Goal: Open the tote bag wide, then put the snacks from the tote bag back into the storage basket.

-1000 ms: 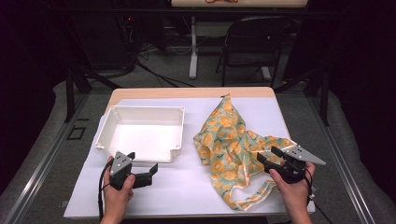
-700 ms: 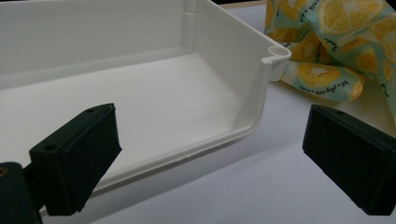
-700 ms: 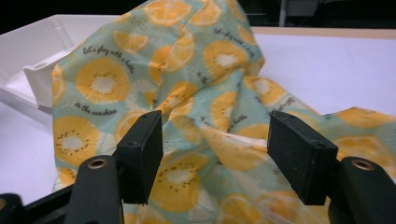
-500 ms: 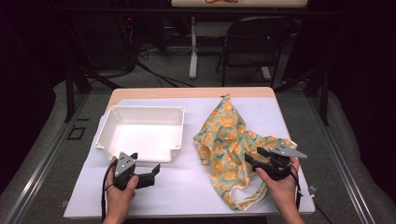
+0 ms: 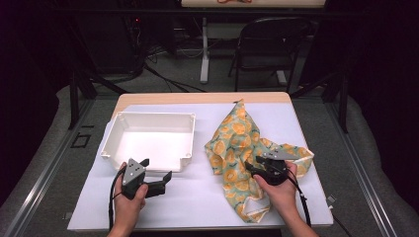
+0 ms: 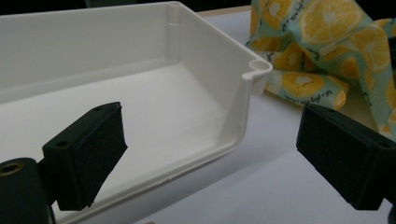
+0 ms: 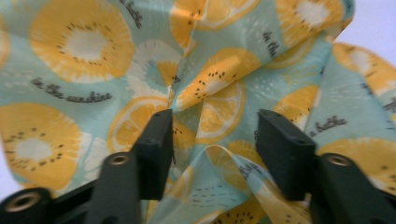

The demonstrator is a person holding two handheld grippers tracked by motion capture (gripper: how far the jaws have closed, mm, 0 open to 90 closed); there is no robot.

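On the bench, right claw [image 5: 258,166] closing in on the fruit-print cloth [image 5: 237,143]!

Over on the right side of the white-covered bench [image 5: 197,197] the cloth lies crumpled in a loose heap, one corner peaking toward the far edge, and the right claw is nosed into its near folds. From the right gripper view its jaws stand partly open, a raised fold [image 7: 219,156] sitting right between them but not yet pinched; that ridge looks like the easiest handle on a limp fabric. Meanwhile the left claw [image 5: 165,177] hangs wide open and empty just off the near corner of the white tray [image 5: 148,118], angled toward the cloth, likely waiting to take a second corner. Tray's bare, a probable drop spot.
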